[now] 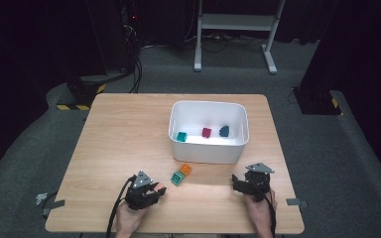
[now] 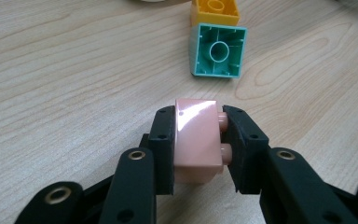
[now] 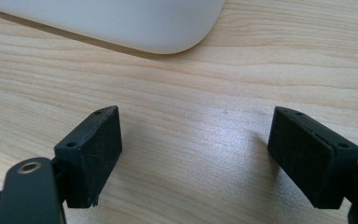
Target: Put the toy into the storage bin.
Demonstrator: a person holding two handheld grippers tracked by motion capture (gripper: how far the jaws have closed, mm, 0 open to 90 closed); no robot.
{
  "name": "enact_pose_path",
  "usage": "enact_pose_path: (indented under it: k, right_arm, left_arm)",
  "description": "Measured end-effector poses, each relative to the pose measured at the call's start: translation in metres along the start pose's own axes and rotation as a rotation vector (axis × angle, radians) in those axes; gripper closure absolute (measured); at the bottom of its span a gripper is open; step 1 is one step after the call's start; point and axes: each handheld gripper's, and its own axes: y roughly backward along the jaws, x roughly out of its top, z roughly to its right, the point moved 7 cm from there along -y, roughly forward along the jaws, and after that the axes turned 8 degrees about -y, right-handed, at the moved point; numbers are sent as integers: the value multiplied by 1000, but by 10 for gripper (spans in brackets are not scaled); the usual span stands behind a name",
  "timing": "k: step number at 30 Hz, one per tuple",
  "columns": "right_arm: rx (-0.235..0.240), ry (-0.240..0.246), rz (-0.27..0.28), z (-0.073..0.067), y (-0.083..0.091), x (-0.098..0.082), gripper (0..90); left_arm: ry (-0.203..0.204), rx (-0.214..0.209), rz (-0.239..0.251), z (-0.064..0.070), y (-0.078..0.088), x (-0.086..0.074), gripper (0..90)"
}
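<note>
Pink plastic sits clamped in the left gripper (image 2: 198,140): a pink brick (image 2: 196,140) lies on its side between the two black pads, its smooth face against one pad and its round studs against the other, so the jaws pinch it from both sides just above the wooden table (image 1: 124,134). Taking the white bin (image 1: 209,132) as the landmark, this brick and the gripper that holds it lie well to the near left of the bin, close to the table's near edge, with the person's hand behind the gripper. Between them and the bin lie two loose bricks: a teal brick (image 2: 218,51) turned with its hollow underside toward the left gripper view, and an orange brick (image 2: 215,11) touching its far side, which lies just in front of the bin's near wall. Inside the bin rest three more pieces, a teal one (image 1: 181,136) toward its left, a dark red one (image 1: 207,132) in the middle and a dark blue one (image 1: 223,131) to the right of that, all apart from each other. The right gripper (image 3: 196,154) hovers near the bin's near right corner, its jaws spread wide with only bare wood between the pads and the bin's rounded corner showing beyond them.
</note>
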Motion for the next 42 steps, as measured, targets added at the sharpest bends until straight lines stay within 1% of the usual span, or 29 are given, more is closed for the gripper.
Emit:
enact_pose_path:
  k: [5,9,13,16,24,26,29,31,35,42]
  right_arm:
    - [0,-1,0,0,0,0,173]
    - [0,-1,0,0,0,0,173]
    - [0,0,0,0,0,0,173]
    - [0,0,0,0,0,0,173]
    - [0,-1,-1,0,0,0,173]
    - [0,-1,-2,0,0,0,173]
    - [-1,-1,-2,0,0,0,173]
    - [-1,0,-2,0,0,0,173]
    - [0,0,-1,0,0,0,173]
    - [0,0,-1,0,0,0,173]
  left_arm:
    - [12,-18,8,0,2,1,659]
    - [37,-32,19,-2,2,3,660]
    - [46,-35,26,-3,3,5,660]
    - [38,-31,19,-5,2,5,661]
    - [57,-37,25,-6,4,7,660]
    - [55,-37,23,-6,5,7,661]
    - [71,-42,17,-4,8,8,660]
    - [63,-36,18,-4,9,9,660]
    - [74,-42,28,-4,10,13,660]
    - [58,-51,22,-6,11,21,660]
